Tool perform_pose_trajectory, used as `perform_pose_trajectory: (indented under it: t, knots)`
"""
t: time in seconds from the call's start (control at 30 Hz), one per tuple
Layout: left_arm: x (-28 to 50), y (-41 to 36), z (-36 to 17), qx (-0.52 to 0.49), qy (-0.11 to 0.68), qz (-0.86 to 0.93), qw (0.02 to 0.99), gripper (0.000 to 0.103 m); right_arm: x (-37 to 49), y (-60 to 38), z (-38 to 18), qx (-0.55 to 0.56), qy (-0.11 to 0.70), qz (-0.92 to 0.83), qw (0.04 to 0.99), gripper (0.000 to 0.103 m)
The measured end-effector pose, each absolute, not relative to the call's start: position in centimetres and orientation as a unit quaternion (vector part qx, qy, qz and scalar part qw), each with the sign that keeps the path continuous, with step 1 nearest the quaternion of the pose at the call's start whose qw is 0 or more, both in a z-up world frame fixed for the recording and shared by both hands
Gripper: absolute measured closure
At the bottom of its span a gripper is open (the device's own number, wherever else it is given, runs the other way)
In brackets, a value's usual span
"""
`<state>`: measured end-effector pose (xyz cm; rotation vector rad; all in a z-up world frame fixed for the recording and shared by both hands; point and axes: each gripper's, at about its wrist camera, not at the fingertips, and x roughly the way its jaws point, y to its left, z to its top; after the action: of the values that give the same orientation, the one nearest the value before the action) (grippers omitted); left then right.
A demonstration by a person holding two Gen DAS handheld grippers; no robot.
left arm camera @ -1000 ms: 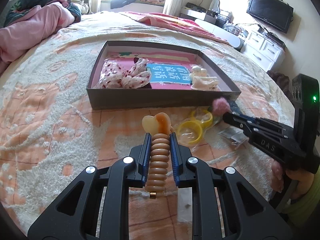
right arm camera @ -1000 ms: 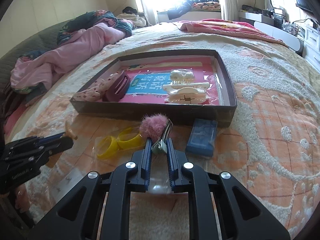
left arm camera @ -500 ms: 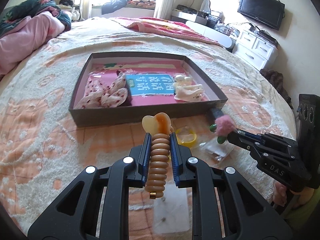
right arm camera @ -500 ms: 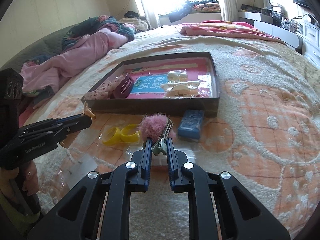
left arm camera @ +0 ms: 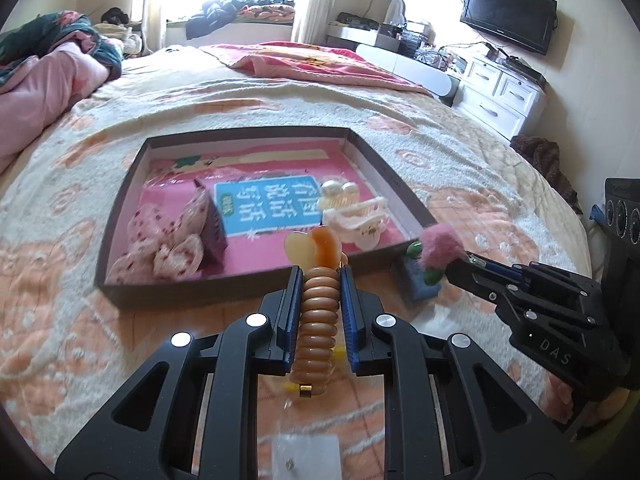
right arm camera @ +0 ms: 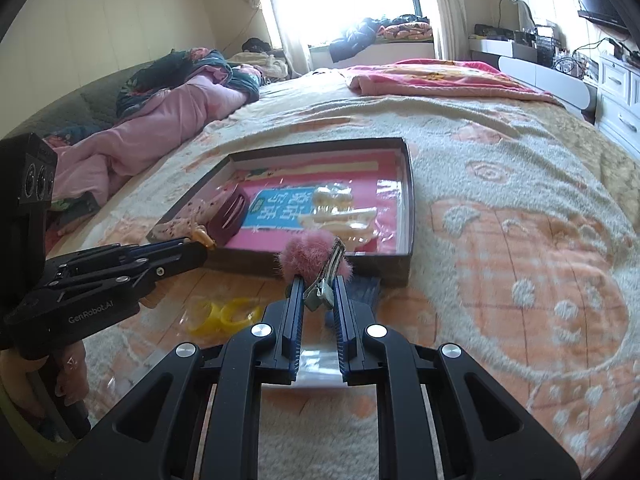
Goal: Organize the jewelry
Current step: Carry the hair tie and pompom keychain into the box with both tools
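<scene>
Bed (right arm camera: 520,208) before me, peach-and-cream blanket. On it: dark shallow box (left arm camera: 120,216), yellow rings (right arm camera: 224,314), blue pad (left arm camera: 420,286), pink quilt (right arm camera: 160,128), red blanket (left arm camera: 320,60).

A home bedroom: wide bed (left arm camera: 280,96), wall television (left arm camera: 508,14), white dresser (left arm camera: 500,92).

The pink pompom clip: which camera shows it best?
The right wrist view. The pompom clip sits dead centre there, its metal clasp pinched in the right gripper, with the fluffy ball clear against the box. The left wrist view shows it only small, from the side, at the gripper's tip.
</scene>
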<state>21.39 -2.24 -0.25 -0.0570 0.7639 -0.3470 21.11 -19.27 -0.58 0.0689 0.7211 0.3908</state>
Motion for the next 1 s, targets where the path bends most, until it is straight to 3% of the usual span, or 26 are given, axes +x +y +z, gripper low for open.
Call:
perform_pose_trajectory:
  t: [1.0]
  knots:
    - [30.0,-1.4,-2.4,-0.030,0.399,-0.132,0.907,0.091,32.4,-19.6,-1.6,0.009,0.360,0.152,0.920,0.089]
